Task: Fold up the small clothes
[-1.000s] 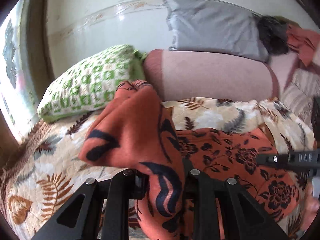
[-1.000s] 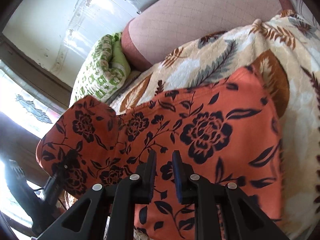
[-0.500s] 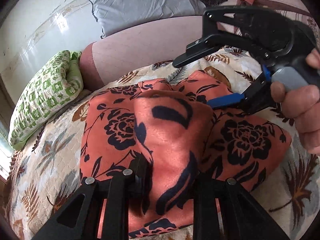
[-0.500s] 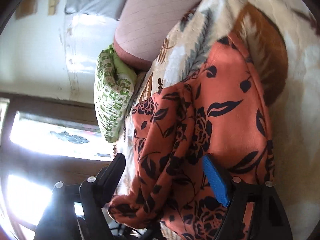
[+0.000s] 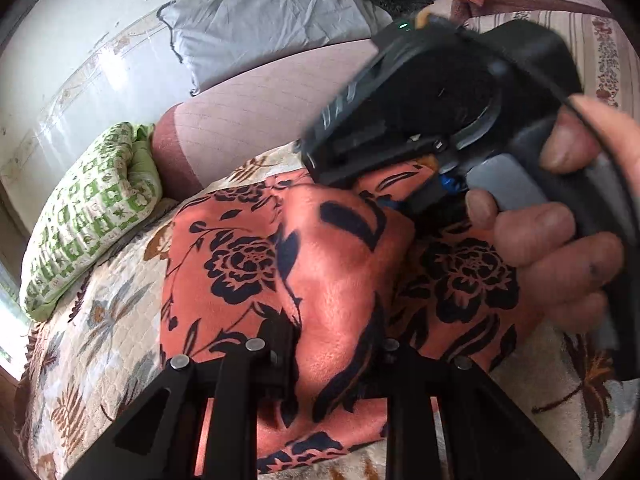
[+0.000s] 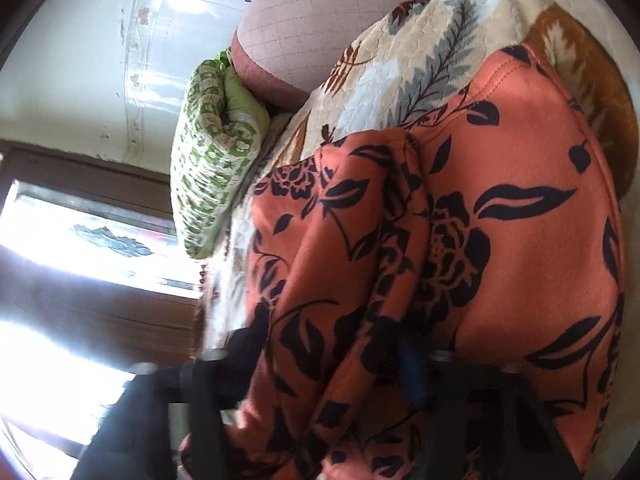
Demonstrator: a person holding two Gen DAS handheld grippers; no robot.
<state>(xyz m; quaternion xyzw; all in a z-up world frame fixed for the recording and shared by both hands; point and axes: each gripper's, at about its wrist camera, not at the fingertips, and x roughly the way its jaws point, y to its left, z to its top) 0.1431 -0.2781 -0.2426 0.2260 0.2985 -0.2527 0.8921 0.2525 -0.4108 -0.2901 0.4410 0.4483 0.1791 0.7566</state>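
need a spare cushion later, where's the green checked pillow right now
In the left wrist view the green checked pillow lies at the left on the leaf-print bedspread, against the pink bolster, left of the orange floral garment.

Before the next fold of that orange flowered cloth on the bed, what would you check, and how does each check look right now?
1. Left tool grips the orange cloth: ok, a bunched fold sits between its fingers.
2. Right tool has cloth between its fingers: ok; its jaws are closing.
3. Right tool's grip is firm: cannot tell, the picture is blurred.
4. Cloth lies flat: not ok, a thick ridge runs down its middle.
5. Cloth rests on the leaf-patterned bedspread, clear of the green pillow: ok.
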